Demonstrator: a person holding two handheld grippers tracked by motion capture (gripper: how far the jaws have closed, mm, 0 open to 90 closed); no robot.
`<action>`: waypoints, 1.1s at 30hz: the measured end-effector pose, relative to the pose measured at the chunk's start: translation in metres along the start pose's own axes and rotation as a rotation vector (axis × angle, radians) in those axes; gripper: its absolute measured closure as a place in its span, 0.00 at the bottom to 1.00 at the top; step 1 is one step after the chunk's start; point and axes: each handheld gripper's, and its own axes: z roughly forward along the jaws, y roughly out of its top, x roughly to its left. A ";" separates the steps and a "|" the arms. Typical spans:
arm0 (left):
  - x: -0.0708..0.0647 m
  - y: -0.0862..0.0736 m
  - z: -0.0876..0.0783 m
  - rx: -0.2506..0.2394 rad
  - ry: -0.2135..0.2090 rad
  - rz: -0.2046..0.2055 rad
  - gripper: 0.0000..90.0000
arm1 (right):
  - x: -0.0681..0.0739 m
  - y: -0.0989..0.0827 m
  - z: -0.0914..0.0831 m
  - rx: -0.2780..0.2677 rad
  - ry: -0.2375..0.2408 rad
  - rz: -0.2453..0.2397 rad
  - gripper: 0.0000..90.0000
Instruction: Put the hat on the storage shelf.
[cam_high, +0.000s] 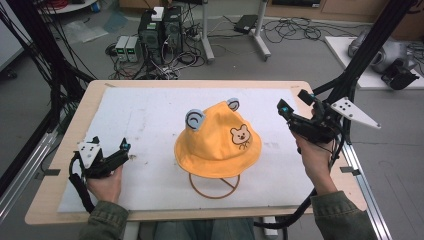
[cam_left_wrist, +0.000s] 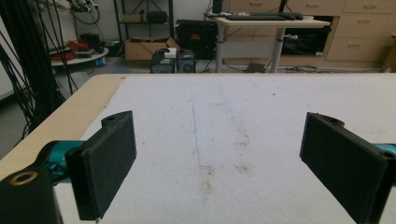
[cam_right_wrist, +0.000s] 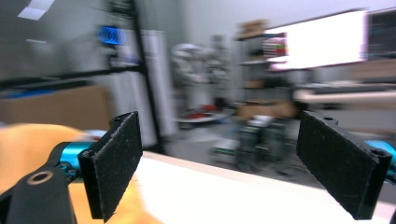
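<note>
High view: yellow hat (cam_high: 216, 142) mid-mat; L tool (cam_high: 125, 150) & R tool (cam_high: 295, 102) both spread, empty.

The high view is looking forward and down from above the person's side, taking in the whole wooden surface (cam_high: 65, 131) with its white felt mat (cam_high: 150, 125). The left gripper view is sitting low, close over that mat (cam_left_wrist: 261, 121), facing the far room. The right gripper view is tilting upward, blurred, sharing the yellow fabric bucket hat (cam_right_wrist: 32, 140) with the high view (cam_high: 215, 145).
</note>
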 end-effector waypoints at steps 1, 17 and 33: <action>0.000 0.000 0.000 -0.001 0.002 -0.002 0.12 | 0.001 -0.003 -0.002 0.009 -0.057 -0.020 0.16; -0.001 0.000 -0.002 -0.012 0.026 -0.002 0.12 | 0.005 -0.096 -0.013 0.074 -0.344 -0.113 0.16; 0.001 -0.002 -0.003 -0.023 0.045 0.002 0.12 | 0.000 -0.136 -0.015 0.119 -0.371 -0.103 0.16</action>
